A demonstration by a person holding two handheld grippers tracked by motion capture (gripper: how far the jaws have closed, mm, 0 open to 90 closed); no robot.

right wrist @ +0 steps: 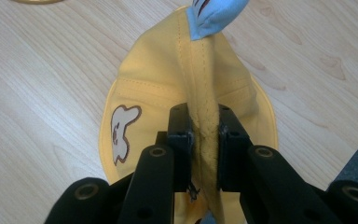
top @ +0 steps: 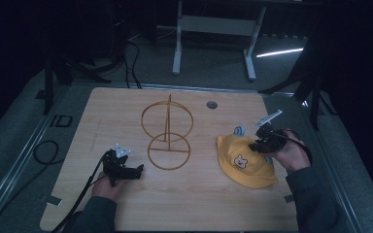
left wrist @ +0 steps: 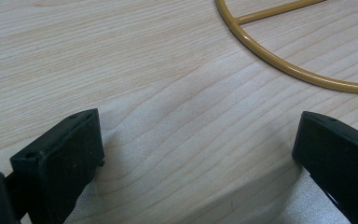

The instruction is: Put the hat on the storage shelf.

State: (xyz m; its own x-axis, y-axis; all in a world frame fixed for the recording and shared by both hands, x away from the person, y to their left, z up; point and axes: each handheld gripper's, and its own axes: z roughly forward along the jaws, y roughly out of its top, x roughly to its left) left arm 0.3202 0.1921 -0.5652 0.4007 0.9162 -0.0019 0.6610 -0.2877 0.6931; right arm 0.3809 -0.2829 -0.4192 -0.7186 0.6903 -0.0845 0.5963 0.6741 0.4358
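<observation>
- Right of the gold wire stand (top: 167,136), the yellow hat (top: 245,162) lies on the desk (top: 194,204), and my right gripper (top: 261,144) is clenched on a raised fold of its fabric.
- From the right gripper view, the pinched ridge of cloth (right wrist: 204,135) runs up between the jaws toward a blue tag (right wrist: 214,14); the bear patch (right wrist: 121,133) sits to the left of that ridge.
- My left gripper (top: 137,171) is released, jaws wide apart over bare wood, just left of the stand's lower ring (left wrist: 284,65).
- To do this well, I would lift slowly and straight, since a thin fold could slip; the brim should clear the desk before I carry it toward the stand.
- I would keep the left gripper near the stand, ready to steady it, as it looks light and easy to tip.
- Behind the stand, the pale wooden desk has a small round grommet (top: 212,105); beyond that, the room is dark, with a white frame (top: 213,34) on the grey floor.
</observation>
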